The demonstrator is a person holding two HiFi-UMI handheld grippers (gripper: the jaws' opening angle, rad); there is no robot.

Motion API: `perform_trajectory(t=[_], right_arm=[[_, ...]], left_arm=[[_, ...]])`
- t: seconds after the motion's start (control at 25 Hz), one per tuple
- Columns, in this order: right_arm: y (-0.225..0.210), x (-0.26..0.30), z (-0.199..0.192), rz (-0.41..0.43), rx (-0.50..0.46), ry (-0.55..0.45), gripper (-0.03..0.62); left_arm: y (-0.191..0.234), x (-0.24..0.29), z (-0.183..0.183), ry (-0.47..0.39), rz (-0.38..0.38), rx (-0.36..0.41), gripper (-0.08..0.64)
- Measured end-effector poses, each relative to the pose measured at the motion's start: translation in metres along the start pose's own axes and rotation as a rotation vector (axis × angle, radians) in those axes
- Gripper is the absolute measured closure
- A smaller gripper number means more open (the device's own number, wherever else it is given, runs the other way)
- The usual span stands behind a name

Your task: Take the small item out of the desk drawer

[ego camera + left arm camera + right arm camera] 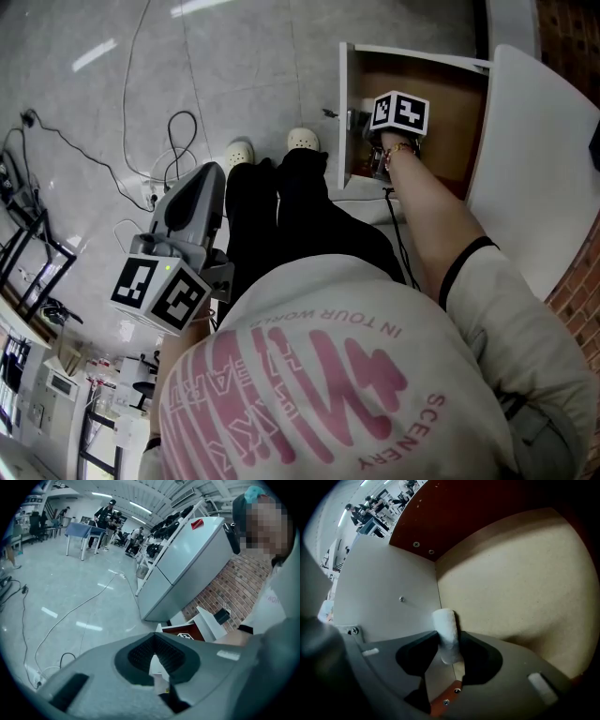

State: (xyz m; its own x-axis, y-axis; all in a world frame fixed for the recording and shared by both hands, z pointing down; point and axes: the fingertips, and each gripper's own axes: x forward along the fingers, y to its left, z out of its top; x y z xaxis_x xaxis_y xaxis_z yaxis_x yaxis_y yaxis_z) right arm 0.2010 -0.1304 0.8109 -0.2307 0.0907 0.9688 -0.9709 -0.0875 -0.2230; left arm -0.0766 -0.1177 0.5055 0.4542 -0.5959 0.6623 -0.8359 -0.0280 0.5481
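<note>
Right gripper view | right gripper (449,640) clamps roll (445,627) at drawer's (525,583) side edge; left gripper (157,657) closed, empty | risk — grip sits near roll's end; a tilted lift may let it slip back

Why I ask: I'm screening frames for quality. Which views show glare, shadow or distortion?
Head view: bright glare streaks the glossy floor, edges curve. Left gripper view: fisheye bend, dark rim. Right gripper view: the drawer is dim, shadowed beside the white item, corners go black.

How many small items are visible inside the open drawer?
1: a white cylinder in the drawer, between the jaws of the right gripper. The gripper's body may hide others.
</note>
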Motion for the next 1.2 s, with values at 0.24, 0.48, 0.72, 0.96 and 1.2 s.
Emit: perform_trajectory(t=[0.24, 0.48, 0.72, 0.96, 1.2], right_arm=[[0.001, 0.005, 0.001, 0.025, -0.033, 0.015, 0.451], [0.003, 0.001, 0.001, 0.036, -0.043, 0.020, 0.456], [0.002, 0.004, 0.001, 0.027, -0.059, 0.023, 0.460], [0.002, 0.003, 0.002, -0.005, -0.082, 0.008, 0.469], [0.000, -0.001, -0.001, -0.048, -0.072, -0.028, 0.472]], left_arm=[[-0.001, 0.003, -0.002, 0.003, -0.002, -0.002, 0.554], [-0.001, 0.001, -0.004, 0.017, -0.005, -0.012, 0.554], [-0.002, 0.003, -0.004, 0.017, -0.030, -0.002, 0.554], [0.018, -0.012, -0.016, 0.012, -0.015, -0.034, 0.554], [0.023, -0.024, -0.027, 0.035, -0.036, -0.025, 0.554]])
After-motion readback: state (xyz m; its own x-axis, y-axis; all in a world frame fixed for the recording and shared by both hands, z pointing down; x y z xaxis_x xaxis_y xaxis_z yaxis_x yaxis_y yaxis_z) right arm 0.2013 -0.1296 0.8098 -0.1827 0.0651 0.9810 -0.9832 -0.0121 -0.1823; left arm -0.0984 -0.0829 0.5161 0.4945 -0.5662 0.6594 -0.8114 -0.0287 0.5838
